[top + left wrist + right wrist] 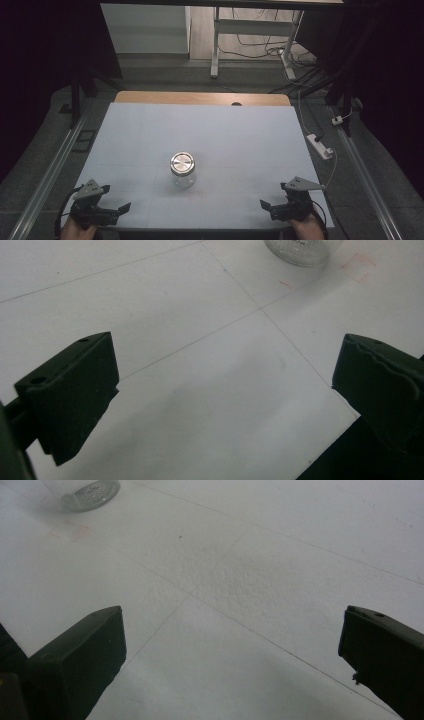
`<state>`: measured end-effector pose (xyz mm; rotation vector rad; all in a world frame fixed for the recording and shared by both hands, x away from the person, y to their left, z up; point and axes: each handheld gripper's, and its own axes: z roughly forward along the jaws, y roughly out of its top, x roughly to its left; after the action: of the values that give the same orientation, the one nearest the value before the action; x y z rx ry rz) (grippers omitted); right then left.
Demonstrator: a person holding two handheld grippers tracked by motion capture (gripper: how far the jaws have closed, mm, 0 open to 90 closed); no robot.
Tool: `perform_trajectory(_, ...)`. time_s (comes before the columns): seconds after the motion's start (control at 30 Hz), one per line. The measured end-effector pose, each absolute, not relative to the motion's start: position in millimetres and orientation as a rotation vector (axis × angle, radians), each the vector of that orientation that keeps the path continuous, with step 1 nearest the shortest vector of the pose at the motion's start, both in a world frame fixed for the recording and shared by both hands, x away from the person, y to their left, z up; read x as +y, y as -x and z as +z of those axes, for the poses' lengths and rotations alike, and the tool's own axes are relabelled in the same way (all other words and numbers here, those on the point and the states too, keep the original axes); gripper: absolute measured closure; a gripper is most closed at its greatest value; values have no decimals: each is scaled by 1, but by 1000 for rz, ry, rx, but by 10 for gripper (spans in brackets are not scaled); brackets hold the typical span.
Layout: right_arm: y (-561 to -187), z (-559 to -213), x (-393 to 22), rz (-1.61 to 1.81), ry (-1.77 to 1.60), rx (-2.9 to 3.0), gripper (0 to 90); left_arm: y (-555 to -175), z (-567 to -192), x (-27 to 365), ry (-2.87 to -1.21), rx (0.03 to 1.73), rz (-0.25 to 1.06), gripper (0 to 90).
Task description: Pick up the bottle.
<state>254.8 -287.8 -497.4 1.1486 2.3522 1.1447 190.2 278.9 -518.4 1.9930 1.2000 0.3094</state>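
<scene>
White sheeting is covering the table (150, 130), and I am seeing wide bare room on every side of the glass jar (183, 171), which is standing upright with its metal lid (182, 162) on, a little nearer my edge than the far one. Beyond the sheet a strip of wood (200, 97) is showing at the far edge, and a power strip (320, 145) is lying on the floor off the right side (well apart from anything I am handling).

I am holding the left gripper (117, 210) at the near left corner, jaws spread wide and gripping nothing; in the left gripper view the table's near edge is cutting across under its right-hand jaw. The right gripper (266, 206) is sitting at the near right corner, likewise gaping wide and touching nothing I can see. Both are well apart from the jar.

In the gripper views the jar's base (300, 251) is getting cut off by the top of the frame, so only its ribbed bottom (90, 494) is showing. Faint red marks (357, 266) beside it are too pale for me to read.
</scene>
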Motion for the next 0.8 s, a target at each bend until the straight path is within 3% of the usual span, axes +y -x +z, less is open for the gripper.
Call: perform_trajectory(0.8, -255, -498, -287, 1142, -1146, 2364, 0, -202, -513, 266, -2006, 1037, 275, 0)
